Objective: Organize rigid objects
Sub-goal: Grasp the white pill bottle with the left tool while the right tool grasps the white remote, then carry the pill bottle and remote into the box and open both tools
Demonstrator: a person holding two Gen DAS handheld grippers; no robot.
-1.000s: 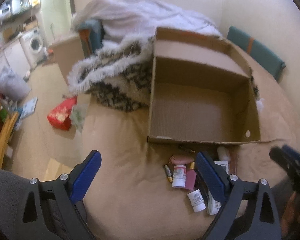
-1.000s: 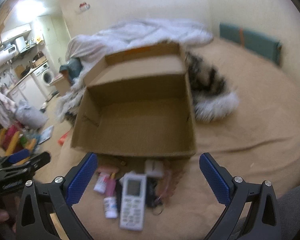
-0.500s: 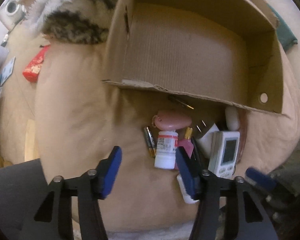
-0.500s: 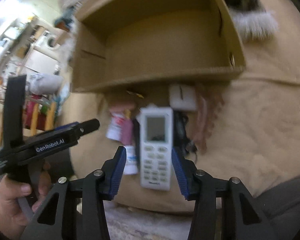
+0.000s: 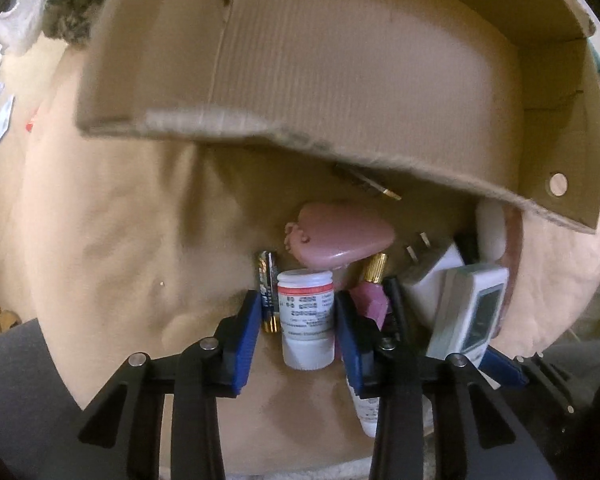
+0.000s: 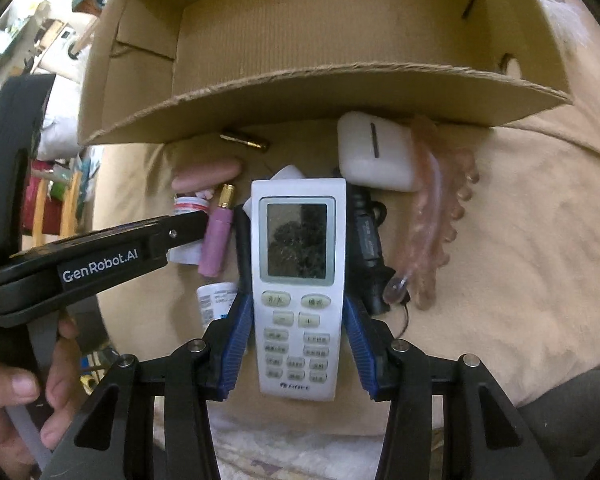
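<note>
The left gripper [image 5: 296,320] points down over a small white pill bottle [image 5: 306,316] that lies on the beige bed [image 5: 112,240], just in front of the empty cardboard box [image 5: 340,80]. The jaws are closing with the bottle between them. A gap is visible on the left side, next to a battery [image 5: 267,284], and the right pad looks very near or just touching, so I judge the bottle is not clamped yet. The long axis of the bottle runs away from the camera, toward the box, in line with the fingers, so the pads meet its round sides.

The right gripper [image 6: 296,344] sits over the white remote control [image 6: 298,280]. Its jaws are narrowed around the lower half, where the buttons are, and both blue pads appear to press on the long edges. The long axis of the remote also points toward the box. It lies among a pink tube [image 6: 218,240], a white earbud case [image 6: 374,152] and a black cable [image 6: 368,248].

Each hand is nearest to its own object, and the box opening lies straight ahead of both. I think the coming move is a lift and a short carry forward over the near wall of the box.
</note>
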